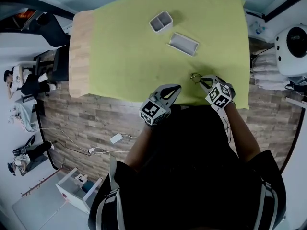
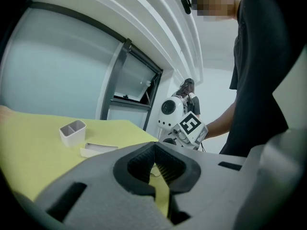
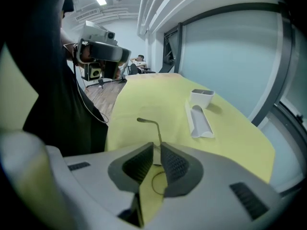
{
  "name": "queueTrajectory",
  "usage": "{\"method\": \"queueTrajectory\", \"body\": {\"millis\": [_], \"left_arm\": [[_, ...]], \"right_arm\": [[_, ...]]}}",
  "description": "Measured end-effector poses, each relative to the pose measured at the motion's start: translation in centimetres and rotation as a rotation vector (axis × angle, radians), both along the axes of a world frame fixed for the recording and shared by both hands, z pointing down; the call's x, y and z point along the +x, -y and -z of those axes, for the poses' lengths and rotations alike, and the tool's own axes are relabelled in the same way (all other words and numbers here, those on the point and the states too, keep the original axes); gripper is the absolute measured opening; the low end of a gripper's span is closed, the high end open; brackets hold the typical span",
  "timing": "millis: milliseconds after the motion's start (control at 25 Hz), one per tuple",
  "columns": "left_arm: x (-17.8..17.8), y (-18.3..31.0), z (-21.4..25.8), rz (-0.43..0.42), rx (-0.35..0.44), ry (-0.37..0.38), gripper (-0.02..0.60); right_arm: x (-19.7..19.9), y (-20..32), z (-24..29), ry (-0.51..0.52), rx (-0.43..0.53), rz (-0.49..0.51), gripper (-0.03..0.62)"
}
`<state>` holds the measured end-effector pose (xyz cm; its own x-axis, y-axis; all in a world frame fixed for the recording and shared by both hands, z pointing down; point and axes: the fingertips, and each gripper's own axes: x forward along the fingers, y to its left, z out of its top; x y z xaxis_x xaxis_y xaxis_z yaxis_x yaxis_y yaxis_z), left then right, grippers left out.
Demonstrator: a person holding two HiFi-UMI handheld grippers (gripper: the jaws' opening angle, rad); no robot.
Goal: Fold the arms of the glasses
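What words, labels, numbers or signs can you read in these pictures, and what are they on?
No readable text anywhere.
Cube of the left hand-held gripper: only a black-and-white square marker pattern, no letters.
Cube of the right hand-held gripper: likewise a pattern only.
White box and white tray: no print visible.

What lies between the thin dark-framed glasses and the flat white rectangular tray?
Only bare yellow-green cloth; the head view shows nothing between the glasses and the tray.
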<state>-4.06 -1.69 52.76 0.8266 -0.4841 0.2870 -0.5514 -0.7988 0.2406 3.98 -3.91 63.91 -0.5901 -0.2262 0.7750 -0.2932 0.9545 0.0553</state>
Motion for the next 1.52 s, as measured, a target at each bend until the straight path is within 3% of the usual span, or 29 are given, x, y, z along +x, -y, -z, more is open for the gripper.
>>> {"method": "queueTrajectory", "body": {"millis": [520,880,1520], "left_arm": [[-0.5,0.0,0.0,0.016,-0.012,-0.050,0.018],[-0.9,-0.6,-0.5,0.028,-0.036,-0.055,0.018],[-0.3,-0.9,-0.7,0.015,-0.059,-0.017,0.018]], "right_arm": [[-2.1,-1.9,3.4,0.086,-0.027,-0.001,0.040],[-3.0,-1.4,3.8,0.088,0.003,-0.003,0.040],[1.9,-0.9,2.1,0.036,-0.019,-0.120,0.038]]}}
